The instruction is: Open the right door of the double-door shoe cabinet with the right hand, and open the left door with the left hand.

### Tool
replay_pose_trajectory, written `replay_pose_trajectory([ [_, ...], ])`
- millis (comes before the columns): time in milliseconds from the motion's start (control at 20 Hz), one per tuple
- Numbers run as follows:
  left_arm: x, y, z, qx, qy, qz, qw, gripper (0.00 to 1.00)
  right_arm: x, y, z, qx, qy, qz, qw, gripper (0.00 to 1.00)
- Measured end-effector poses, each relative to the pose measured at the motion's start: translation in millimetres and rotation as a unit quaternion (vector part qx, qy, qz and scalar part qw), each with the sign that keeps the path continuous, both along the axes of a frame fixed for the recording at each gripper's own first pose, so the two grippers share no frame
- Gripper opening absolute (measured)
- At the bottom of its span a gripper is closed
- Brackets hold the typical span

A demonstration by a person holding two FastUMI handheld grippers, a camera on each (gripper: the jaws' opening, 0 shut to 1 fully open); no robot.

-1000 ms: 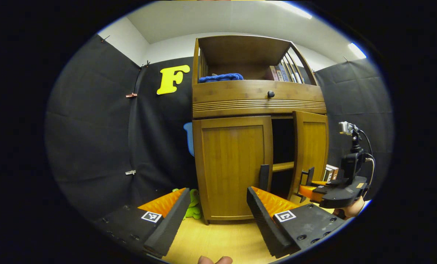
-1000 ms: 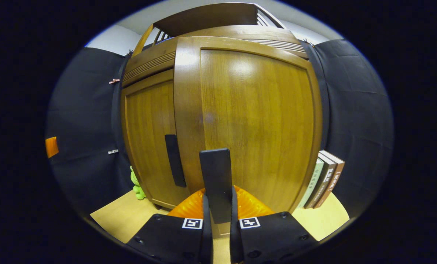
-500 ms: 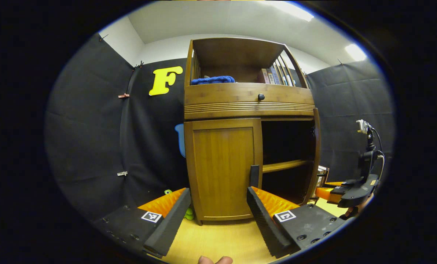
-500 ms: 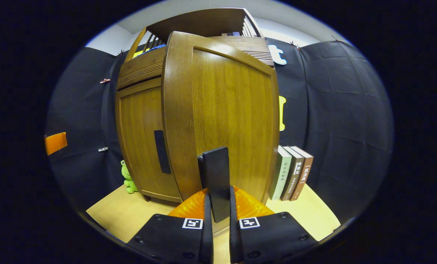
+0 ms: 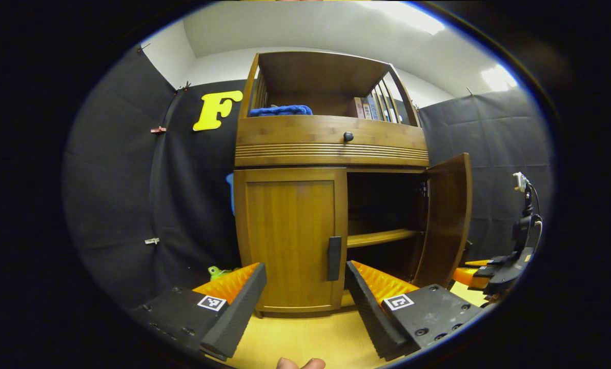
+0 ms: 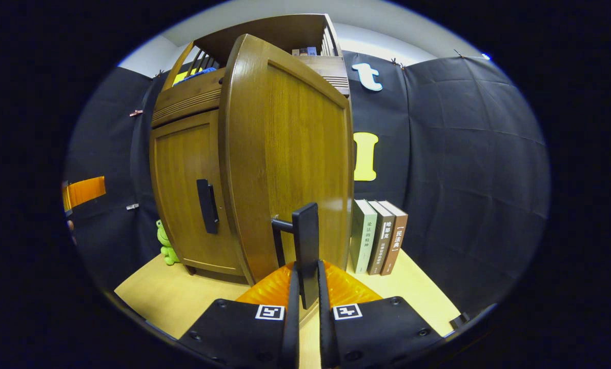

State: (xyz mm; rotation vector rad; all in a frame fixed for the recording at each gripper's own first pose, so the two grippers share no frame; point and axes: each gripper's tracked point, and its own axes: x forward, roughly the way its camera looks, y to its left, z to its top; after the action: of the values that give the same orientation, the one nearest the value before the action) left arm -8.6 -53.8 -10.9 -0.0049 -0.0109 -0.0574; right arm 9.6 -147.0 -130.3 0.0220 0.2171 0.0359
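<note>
Right hand-held gripper (image 6: 305, 287) is clamped on the right door's handle (image 6: 305, 246); right door (image 6: 290, 159) is swung wide. Left hand-held gripper (image 5: 305, 289) is spread open, with the left door handle (image 5: 334, 258) just ahead between its fingers, apart. Left door (image 5: 290, 236) shut. Rigid hinged wood, probably light; grab the slim vertical bar mid-length, pull along the arc.

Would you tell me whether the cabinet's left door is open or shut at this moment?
Shut. The left door lies flush in the cabinet front, its handle untouched, while the right door stands swung out.
</note>
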Motion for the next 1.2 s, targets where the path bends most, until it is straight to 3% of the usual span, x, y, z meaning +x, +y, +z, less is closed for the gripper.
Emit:
replay_pose_trajectory([
  [450,52,-51,-4,-0.011,0.006,-0.01,1.0,0.96,-9,-69,2,-0.025,0.012,0.021,0.999,0.2],
  [600,70,-58,2,-0.009,-0.006,0.005,1.0,0.96,-8,-97,5,0.001,0.014,0.019,1.0,0.14],
  [900,108,-59,-11,0.007,-0.001,0.054,0.999,0.94,-4,-141,8,0.047,0.024,0.014,0.999,0.14],
  [1100,128,-67,-21,0.016,0.012,0.064,0.998,0.96,-9,-150,18,0.03,0.014,0.018,0.999,0.14],
  [1150,132,-69,-22,0.018,0.012,0.064,0.998,0.96,-12,-151,24,0.031,0.007,0.017,0.999,0.24],
  [1200,135,-72,-22,0.021,0.011,0.063,0.998,0.96,-20,-152,31,0.036,0.001,0.017,0.999,0.17],
])
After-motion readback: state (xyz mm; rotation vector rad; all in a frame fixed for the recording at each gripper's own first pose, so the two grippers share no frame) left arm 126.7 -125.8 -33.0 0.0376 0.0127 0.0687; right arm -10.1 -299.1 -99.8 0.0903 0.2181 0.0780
